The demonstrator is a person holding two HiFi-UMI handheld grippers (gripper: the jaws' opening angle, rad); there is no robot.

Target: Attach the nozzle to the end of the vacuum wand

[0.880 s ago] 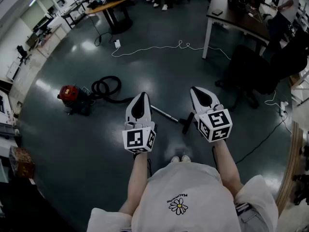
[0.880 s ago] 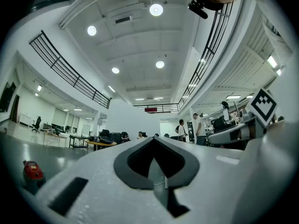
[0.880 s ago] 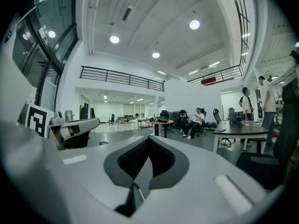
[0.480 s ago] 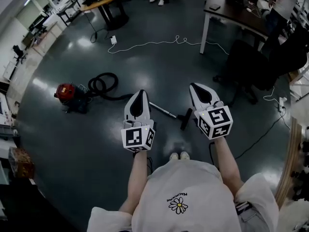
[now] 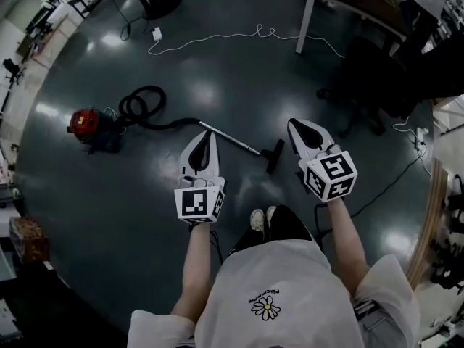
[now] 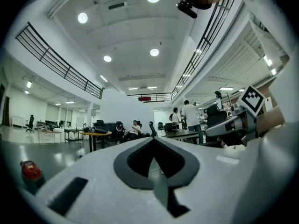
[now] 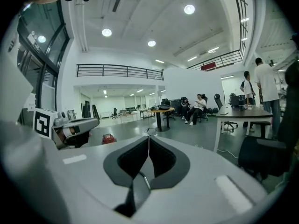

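**Floor lot: vacuum cleaner parts, with two hand-held claws**

- Left claw: held out level over the floor, left of centre. Clenched; in the left gripper view its jaws meet at the tip with nothing between them.
- Right claw: held out on the right, tipped slightly downward. Clenched; in the right gripper view its jaws are pressed together with nothing between them.
- Vacuum wand: a silver tube lying on the floor, slanting from far left to near right, in the gap between the two claws. Neither claw touches it.
- Nozzle: a dark floor head lying at the near right end of the wand. It is too small to tell whether the two are joined.
- Hose: black, coiled on the floor to the far left of the wand.
- Vacuum cleaner: a red canister beside the coil, further left.
- White cable: strung loosely across the far floor.
- Tabletop: dark, on white legs, at the far right.
- Office chair: black, standing near the tabletop.
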